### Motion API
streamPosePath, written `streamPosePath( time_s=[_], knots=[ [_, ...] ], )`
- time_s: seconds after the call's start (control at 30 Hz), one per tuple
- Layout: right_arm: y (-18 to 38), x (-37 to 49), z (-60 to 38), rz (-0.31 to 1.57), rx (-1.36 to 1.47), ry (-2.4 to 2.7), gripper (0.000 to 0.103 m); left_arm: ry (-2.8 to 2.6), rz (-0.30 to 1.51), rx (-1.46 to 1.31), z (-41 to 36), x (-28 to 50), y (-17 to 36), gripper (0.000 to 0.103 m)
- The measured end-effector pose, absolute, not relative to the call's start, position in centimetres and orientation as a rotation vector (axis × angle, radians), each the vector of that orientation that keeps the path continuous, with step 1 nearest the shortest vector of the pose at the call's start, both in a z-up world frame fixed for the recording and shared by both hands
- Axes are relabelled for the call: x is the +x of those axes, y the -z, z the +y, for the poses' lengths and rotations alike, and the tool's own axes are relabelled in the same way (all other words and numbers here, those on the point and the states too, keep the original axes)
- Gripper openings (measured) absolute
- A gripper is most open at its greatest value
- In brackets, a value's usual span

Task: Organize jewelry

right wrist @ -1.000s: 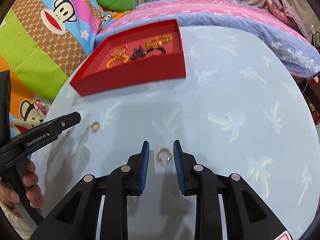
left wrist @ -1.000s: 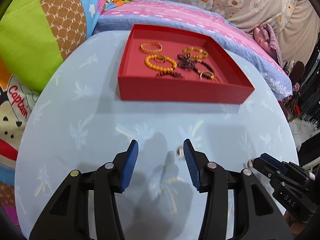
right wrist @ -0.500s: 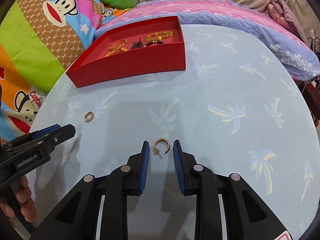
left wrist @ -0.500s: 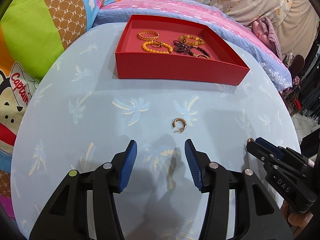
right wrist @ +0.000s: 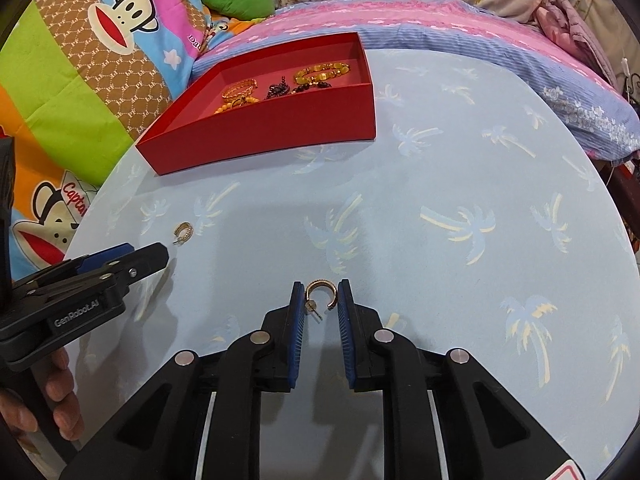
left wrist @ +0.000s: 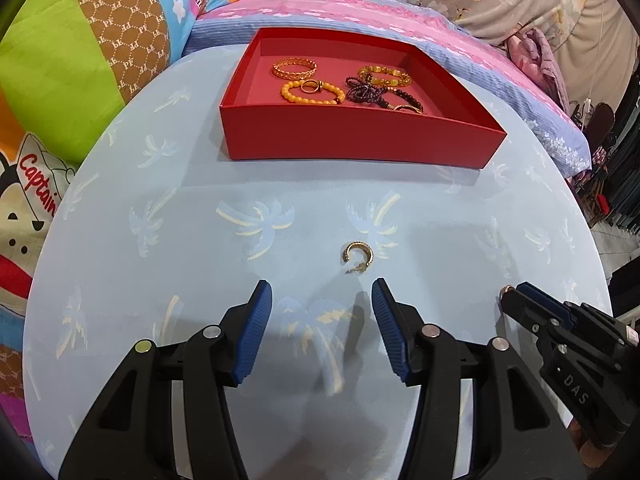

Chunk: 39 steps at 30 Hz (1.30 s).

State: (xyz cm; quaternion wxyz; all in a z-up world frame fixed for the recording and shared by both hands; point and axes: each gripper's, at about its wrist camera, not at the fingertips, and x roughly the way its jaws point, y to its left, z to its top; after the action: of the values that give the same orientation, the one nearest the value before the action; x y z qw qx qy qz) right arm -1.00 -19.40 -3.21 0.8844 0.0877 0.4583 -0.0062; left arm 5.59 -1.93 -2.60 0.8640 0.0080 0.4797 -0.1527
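A red tray [left wrist: 360,140] [right wrist: 272,128] at the table's far side holds several bracelets [left wrist: 312,92] and rings. One gold hoop earring [left wrist: 358,256] lies on the blue tablecloth just ahead of my open, empty left gripper [left wrist: 322,292]; it also shows in the right wrist view [right wrist: 184,232]. A second gold hoop earring [right wrist: 322,296] sits between the tips of my right gripper [right wrist: 320,300], whose pads stand close on either side of it. I cannot tell if they press it. The right gripper's tip also shows in the left wrist view [left wrist: 516,296].
The round table [right wrist: 460,200] has a light blue palm-print cloth. Colourful cartoon cushions [left wrist: 60,60] stand to the left, and a pink and blue striped bed edge [right wrist: 440,16] runs behind the table. The table drops off at the right.
Both grippers have pulled back from the tray. The left earring now lies fully in view ahead of the left fingers. The right gripper's pads have closed in nearer the second earring.
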Motion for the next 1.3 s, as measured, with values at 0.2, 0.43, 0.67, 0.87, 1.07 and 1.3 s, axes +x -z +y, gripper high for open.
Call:
streamPosePath(
  time_s=[0.2, 0.43, 0.67, 0.87, 1.07, 1.3],
  knots=[
    [3.2, -1.0, -19.5, 0.956, 0.193, 0.002, 0.016, 0.312, 1.001, 0.047, -2.8, 6.0, 2.8, 0.049],
    [3.3, -0.9, -19.6, 0.959, 0.200, -0.003, 0.016, 0.300, 0.989, 0.089, -3.8, 6.5, 3.1, 0.049],
    [3.3, -0.8, -19.6, 0.958, 0.199, -0.004, 0.016, 0.310, 0.982, 0.108, -4.7, 7.0, 3.2, 0.038],
    [3.3, -0.8, -19.7, 0.959, 0.200, -0.003, 0.016, 0.340, 0.985, 0.109, -5.1, 7.0, 3.1, 0.017],
    [3.2, -0.6, -19.6, 0.961, 0.207, -0.004, 0.016, 0.359, 0.996, 0.095, -5.3, 6.9, 2.9, 0.016],
    [1.8, -0.3, -19.3, 0.942, 0.219, -0.023, 0.016, 0.372, 0.983, 0.086, -5.4, 6.8, 1.6, 0.016]
  ],
)
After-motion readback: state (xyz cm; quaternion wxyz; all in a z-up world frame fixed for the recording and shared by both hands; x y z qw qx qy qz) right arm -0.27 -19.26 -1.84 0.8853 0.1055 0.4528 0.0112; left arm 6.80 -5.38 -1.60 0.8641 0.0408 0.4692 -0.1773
